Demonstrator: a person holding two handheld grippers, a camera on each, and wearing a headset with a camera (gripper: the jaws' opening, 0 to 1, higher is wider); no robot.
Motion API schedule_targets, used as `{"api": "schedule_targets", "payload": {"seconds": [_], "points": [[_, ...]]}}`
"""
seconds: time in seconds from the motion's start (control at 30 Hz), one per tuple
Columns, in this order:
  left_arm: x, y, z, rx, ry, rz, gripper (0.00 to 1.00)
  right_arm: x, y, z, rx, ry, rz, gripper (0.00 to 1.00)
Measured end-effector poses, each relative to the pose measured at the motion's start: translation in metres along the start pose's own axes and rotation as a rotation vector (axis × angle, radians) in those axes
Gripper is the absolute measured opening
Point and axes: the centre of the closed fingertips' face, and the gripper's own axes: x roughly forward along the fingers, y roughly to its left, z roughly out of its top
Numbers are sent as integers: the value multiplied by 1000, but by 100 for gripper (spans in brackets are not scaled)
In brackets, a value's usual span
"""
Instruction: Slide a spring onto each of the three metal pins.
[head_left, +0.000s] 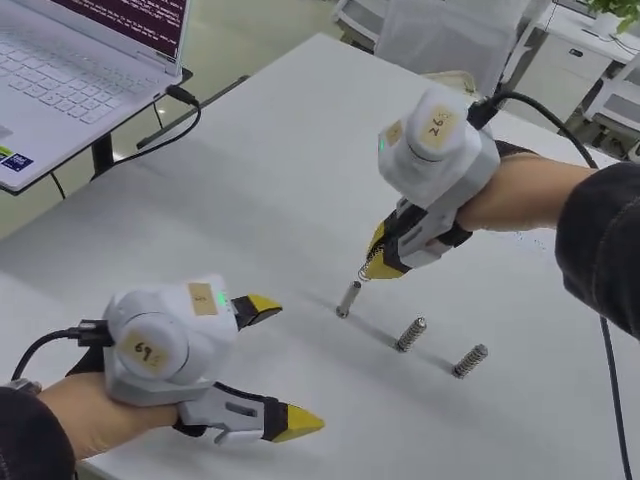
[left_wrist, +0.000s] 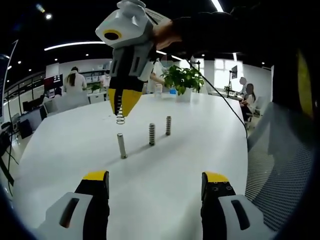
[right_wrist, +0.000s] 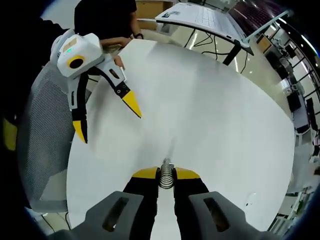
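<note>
Three metal pins stand in a row on the white table. The bare pin (head_left: 347, 299) (left_wrist: 121, 145) is nearest my left side. The other two pins carry a spring each, the middle one (head_left: 410, 334) (left_wrist: 151, 134) and the far one (head_left: 470, 360) (left_wrist: 168, 125). My right gripper (head_left: 381, 262) (left_wrist: 121, 111) (right_wrist: 166, 174) is shut on a spring (right_wrist: 166, 177) (left_wrist: 120, 116) that hangs just above the bare pin. My left gripper (head_left: 283, 365) (left_wrist: 155, 182) rests open near the table's front, empty.
A laptop (head_left: 75, 70) (right_wrist: 202, 17) on a stand sits at the far left, with a black cable (head_left: 175, 125) trailing onto the table. A potted plant (left_wrist: 184, 80) stands at the table's far end. Chairs and people are in the background.
</note>
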Motion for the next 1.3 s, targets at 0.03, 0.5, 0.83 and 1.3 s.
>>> {"api": "schedule_targets", "payload": {"seconds": [0.03, 0.5, 0.83, 1.3], "points": [[0, 1, 0, 0, 1, 2, 72, 2, 0, -1, -3, 3, 0, 8], [2, 3, -4, -5, 14, 3, 71, 17, -3, -7, -10, 16, 18, 8], [2, 3, -7, -4, 21, 0, 69, 23, -6, -9, -9, 20, 20, 8], [0, 3, -10, -4, 27, 2, 66, 33, -2, -13, -2, 31, 33, 8]]}}
